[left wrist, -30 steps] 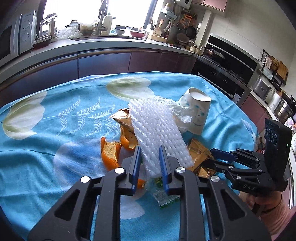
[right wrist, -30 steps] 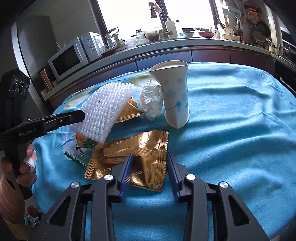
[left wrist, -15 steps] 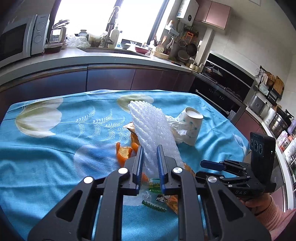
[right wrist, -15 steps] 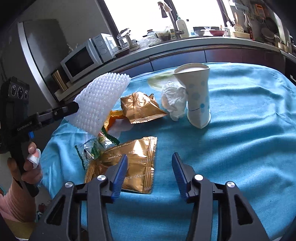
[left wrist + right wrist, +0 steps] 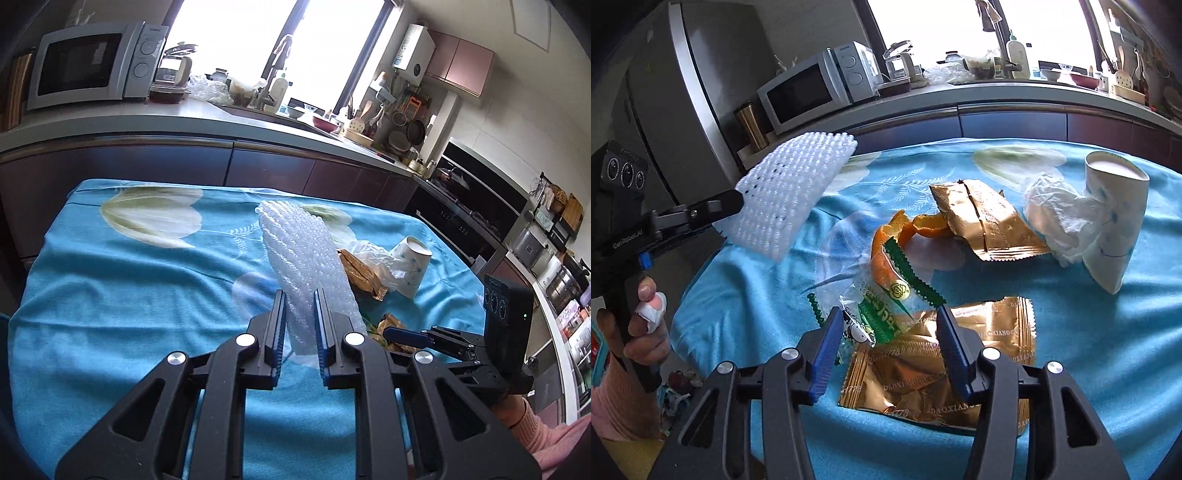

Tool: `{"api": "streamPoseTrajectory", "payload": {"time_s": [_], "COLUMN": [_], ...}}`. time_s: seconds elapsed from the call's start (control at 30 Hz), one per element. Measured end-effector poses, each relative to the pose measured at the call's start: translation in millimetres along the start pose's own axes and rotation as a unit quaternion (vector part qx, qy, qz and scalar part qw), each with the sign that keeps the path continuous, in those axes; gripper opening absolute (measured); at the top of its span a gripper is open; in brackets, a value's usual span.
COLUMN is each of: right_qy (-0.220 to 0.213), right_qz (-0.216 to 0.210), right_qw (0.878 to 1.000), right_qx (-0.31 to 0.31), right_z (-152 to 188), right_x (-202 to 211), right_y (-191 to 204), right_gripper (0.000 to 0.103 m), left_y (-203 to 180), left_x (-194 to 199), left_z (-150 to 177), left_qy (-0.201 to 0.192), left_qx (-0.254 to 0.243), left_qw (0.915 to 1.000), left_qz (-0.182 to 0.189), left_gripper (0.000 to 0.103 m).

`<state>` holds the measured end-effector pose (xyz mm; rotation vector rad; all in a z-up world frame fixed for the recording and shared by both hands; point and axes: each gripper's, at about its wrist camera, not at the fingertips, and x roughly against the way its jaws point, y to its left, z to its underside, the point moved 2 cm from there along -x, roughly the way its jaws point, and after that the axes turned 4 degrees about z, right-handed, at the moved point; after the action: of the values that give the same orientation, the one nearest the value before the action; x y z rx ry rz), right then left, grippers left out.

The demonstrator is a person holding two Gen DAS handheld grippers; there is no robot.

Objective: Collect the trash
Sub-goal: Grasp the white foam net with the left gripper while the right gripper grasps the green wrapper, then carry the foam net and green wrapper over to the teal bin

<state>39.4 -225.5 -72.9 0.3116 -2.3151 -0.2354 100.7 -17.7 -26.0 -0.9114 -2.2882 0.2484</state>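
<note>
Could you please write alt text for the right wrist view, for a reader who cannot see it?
The right gripper, jaws open, hovers over a gold foil wrapper and a green-edged clear wrapper on a blue tablecloth. Beyond lie orange peel, a second gold wrapper, a crumpled tissue and a paper cup. At left, the left gripper holds white bubble wrap aloft.

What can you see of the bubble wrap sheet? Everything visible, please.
The bubble wrap sheet is a white, translucent, roughly rectangular piece of plastic covered in rows of small bubbles. The left gripper is shut on one end; the rest sticks out stiffly past the fingers, only slightly curved. It is lifted clear of the blue tablecloth, up and to the left of the trash pile, touching nothing else.
</note>
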Motion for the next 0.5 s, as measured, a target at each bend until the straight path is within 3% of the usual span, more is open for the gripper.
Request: {"api": "streamPoseTrajectory", "payload": {"time_s": [0.1, 0.5], "right_qy": [0.004, -0.022], "right_qz": [-0.003, -0.039], "right_qw": [1.000, 0.999], "right_qx": [-0.004, -0.004], "right_z": [1.8, -8.9], "right_x": [-3.5, 11.2], "right_y": [0.2, 12.8], "right_gripper": [0.013, 0.005], "left_y": [11.8, 30.4], "left_x": [10.0, 42.0], "left_z": [5.3, 27.0], "left_qy": [-0.002, -0.008], "left_qx": [0.013, 0.029], "left_qw": [0.9999, 0.9993], "left_qz": [-0.006, -0.022], "left_gripper": [0.015, 0.015]}}
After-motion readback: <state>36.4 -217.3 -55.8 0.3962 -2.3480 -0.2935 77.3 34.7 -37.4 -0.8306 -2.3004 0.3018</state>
